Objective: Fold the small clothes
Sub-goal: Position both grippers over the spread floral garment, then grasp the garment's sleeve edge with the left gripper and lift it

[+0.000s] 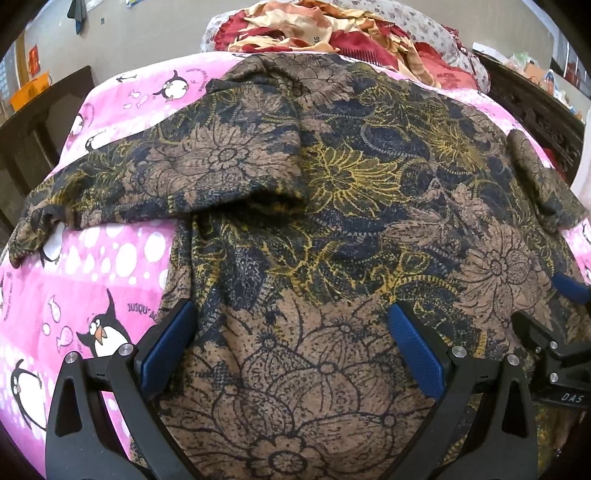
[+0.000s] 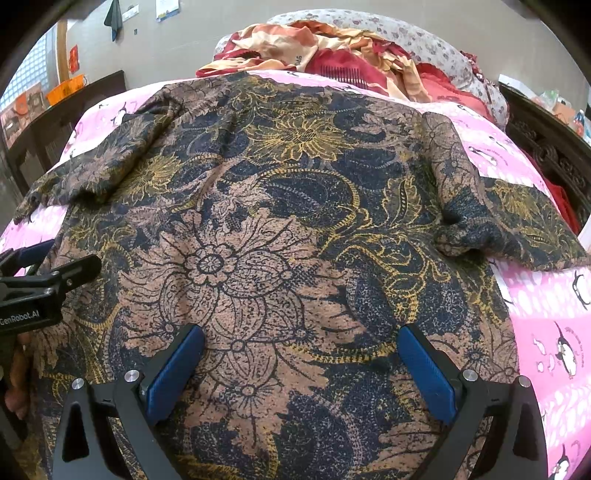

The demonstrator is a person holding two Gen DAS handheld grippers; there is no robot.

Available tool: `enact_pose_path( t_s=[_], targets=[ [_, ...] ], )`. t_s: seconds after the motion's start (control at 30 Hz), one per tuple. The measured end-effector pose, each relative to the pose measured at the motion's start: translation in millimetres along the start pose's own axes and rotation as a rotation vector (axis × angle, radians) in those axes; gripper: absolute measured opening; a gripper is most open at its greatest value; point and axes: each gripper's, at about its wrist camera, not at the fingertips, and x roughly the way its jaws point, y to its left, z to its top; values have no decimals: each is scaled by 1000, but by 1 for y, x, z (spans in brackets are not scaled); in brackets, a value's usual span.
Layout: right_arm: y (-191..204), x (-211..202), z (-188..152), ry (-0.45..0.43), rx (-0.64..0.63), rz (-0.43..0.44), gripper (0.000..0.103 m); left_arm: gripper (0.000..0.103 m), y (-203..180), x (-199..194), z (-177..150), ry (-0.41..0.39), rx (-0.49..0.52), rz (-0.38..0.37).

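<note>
A bed under a pink penguin-print sheet [image 1: 110, 258] fills the room's middle, dark carved wooden furniture [image 2: 546, 147] to the side and a plain beige wall [image 1: 147, 33] behind. One brown, navy and yellow floral top [image 2: 277, 221] lies spread flat across that sheet, both short sleeves out, with one heap of red and cream bedding [image 1: 332, 33] beyond it. Two grippers hover over the hem: left gripper [image 1: 291, 332] wide apart, right gripper [image 2: 303, 354] wide apart, nothing held.
</note>
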Motion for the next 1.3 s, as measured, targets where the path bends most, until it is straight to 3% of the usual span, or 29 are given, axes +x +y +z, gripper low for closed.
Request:
enact_pose_path(
  t_s=[0.27, 0.37, 0.5, 0.67, 0.8, 0.9, 1.07, 1.17, 1.23, 1.3],
  targets=[
    [6, -3, -3, -9, -16, -20, 103, 103, -2, -11, -4, -15, -1, -12],
    [6, -5, -4, 3, -12, -10, 103, 103, 13, -32, -9, -68, -35, 12],
    [5, -8, -5, 25, -6, 3, 103, 103, 61, -69, -9, -183, -150, 1],
    [4, -10, -5, 41, -6, 4, 103, 102, 157, -95, -2, -290, -400, 3],
    [5, -10, -5, 31, -5, 4, 103, 102, 222, -85, -16, -280, -639, -94],
    [6, -10, -5, 35, -9, -1, 103, 99, 256, -63, -36, -234, -839, -242],
    [5, -10, -5, 43, -7, 4, 103, 98, 271, -51, -19, -237, -849, -287],
    [5, -10, -4, 46, -8, 2, 103, 90, 278, -38, 0, -225, -875, -370],
    [5, -10, -5, 41, -8, 2, 103, 74, 285, -31, 6, -209, -905, -394],
    [5, -10, -5, 35, -9, -2, 103, 71, 290, -27, 9, -196, -925, -393]
  ],
)
